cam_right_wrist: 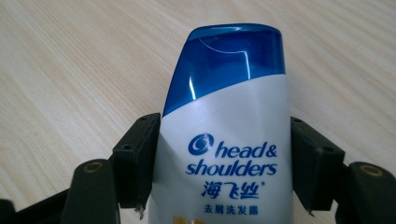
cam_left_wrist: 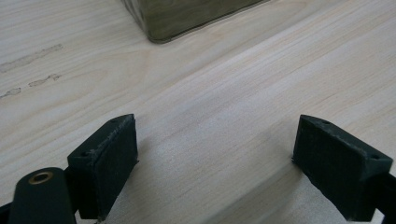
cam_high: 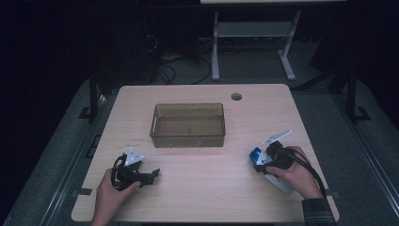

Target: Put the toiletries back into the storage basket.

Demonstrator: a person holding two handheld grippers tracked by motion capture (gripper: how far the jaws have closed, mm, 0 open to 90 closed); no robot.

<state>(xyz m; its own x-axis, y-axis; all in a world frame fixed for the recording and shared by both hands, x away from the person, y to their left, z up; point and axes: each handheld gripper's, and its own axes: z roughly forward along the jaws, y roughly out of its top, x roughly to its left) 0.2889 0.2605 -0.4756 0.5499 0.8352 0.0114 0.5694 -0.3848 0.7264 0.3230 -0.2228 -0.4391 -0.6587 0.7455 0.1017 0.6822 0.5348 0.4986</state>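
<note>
A white shampoo bottle (cam_high: 275,181) with a blue cap (cam_high: 257,155) lies at the table's right front. In the right gripper view the shampoo bottle (cam_right_wrist: 229,154) stands between the two black jaws, which press on both of its sides, cap (cam_right_wrist: 231,60) pointing away. My right gripper (cam_high: 264,164) is shut on it, held by a hand. At the left front my left gripper (cam_high: 154,174) rests low over the table, open. Only bare wood shows between the wide-apart jaws of the left gripper (cam_left_wrist: 215,140).
A translucent brown bin (cam_high: 188,105) stands empty at the table's middle, beyond both grippers; the corner of the bin (cam_left_wrist: 187,18) shows in the left gripper view. A round cable hole (cam_high: 236,96) sits at the far edge. The light wooden table (cam_high: 207,188) stretches between the hands.
</note>
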